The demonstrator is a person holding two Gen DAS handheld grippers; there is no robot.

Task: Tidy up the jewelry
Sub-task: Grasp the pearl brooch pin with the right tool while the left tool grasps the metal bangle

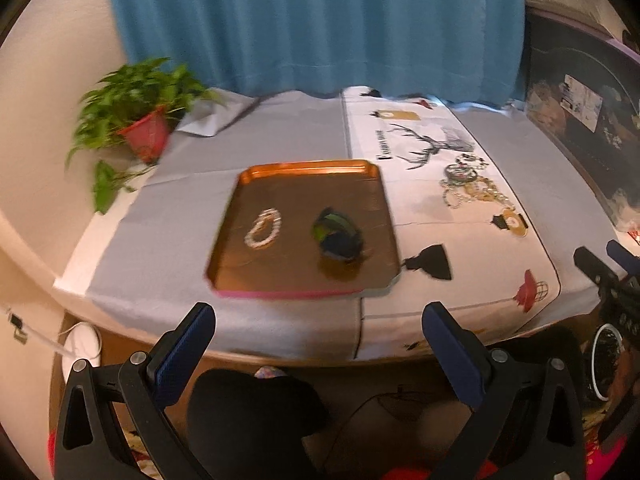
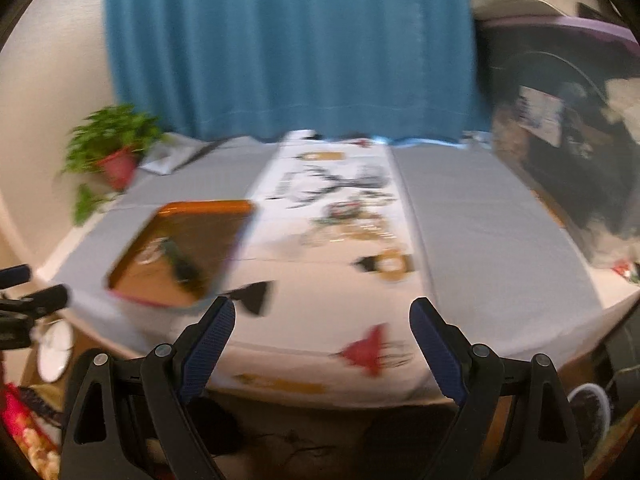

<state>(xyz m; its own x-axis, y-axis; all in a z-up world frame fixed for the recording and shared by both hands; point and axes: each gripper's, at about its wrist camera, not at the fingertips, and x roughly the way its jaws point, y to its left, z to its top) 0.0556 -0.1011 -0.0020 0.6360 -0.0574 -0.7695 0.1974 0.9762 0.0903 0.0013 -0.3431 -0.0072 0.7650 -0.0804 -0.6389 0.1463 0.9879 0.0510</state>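
The right claw (image 2: 322, 320) stands wide with nothing between its blue pads, above the near edge of the table (image 2: 480, 220). An orange tray (image 2: 192, 212) lies left of centre. A blurred jewelry pile (image 2: 352, 224) rests on the printed white cloth (image 2: 320, 292). A potted plant (image 2: 116, 156) occupies the far left corner.
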